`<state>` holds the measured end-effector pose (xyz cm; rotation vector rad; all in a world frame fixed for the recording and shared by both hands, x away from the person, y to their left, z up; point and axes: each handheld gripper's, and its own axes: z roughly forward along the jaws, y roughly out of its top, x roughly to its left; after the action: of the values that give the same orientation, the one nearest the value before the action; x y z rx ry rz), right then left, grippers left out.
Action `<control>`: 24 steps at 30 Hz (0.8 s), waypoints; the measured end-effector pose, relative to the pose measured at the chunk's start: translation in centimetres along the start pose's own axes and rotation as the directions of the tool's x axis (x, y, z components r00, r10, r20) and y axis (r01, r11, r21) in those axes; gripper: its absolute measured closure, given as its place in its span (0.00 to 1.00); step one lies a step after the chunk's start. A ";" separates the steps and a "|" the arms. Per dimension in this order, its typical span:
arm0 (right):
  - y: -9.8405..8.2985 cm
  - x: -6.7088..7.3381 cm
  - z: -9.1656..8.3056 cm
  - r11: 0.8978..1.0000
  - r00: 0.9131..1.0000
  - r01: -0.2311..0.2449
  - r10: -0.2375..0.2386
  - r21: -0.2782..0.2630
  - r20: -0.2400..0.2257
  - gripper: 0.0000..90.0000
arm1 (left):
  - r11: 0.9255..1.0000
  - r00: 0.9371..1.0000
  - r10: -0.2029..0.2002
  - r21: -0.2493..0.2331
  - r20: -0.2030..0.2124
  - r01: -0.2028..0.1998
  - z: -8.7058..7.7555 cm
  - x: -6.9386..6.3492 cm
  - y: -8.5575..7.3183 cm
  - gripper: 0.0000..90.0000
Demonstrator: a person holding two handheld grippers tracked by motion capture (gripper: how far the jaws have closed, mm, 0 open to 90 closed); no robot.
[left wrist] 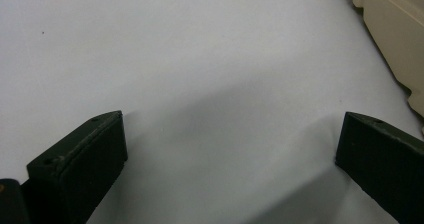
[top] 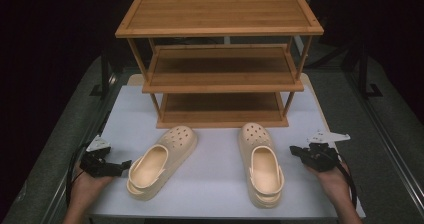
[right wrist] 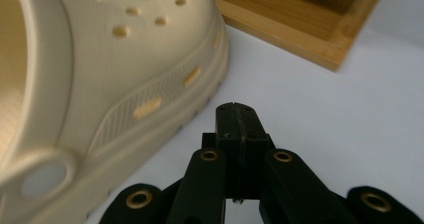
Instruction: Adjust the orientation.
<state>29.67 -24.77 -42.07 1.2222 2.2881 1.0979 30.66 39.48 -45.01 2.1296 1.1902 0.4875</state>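
Two cream clogs [top: 161, 160] [top: 262, 162] before wooden rack [top: 220, 59] on table [top: 210, 184]; left tongs [top: 127, 163] spread wide, right tongs [top: 293, 149] closed, empty.

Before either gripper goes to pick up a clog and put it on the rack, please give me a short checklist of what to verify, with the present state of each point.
1. Left gripper open enough to grasp: ok, its jaws stand wide apart above the white table.
2. Right gripper open: not ok, its jaws are pressed together.
3. Both grippers free of load: ok, neither holds anything.
4. Left clog and right clog upright and apart: ok, both on their soles, a gap between them.
5. Wooden rack shelves free: ok, as far as the high view shows.
6. Clogs clear of the rack: ok, table shows between their toes and the bottom shelf.
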 end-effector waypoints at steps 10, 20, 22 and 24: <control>2.9 -1.0 3.9 0.998 0.999 -0.005 0.008 0.055 -0.049 1.00 | 1.000 1.000 -0.001 0.001 0.001 0.001 0.0 0.0 0.0 0.00; 4.2 -0.6 6.4 0.997 0.995 -0.003 0.010 0.072 -0.102 1.00 | 1.000 1.000 -0.001 0.002 0.001 0.001 0.0 0.0 0.0 0.00; 4.4 -0.5 6.6 0.997 0.995 0.002 0.006 0.072 -0.101 1.00 | 1.000 1.000 -0.001 0.003 0.001 0.001 0.0 0.0 0.0 0.00; 4.8 -0.3 6.9 0.998 0.995 0.006 0.001 0.069 -0.105 1.00 | 1.000 1.000 -0.002 0.002 0.001 0.002 0.0 0.0 0.0 0.00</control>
<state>36.60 -20.09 -43.01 1.2142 2.4240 1.1148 30.69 39.49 -45.01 2.1301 1.1921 0.4846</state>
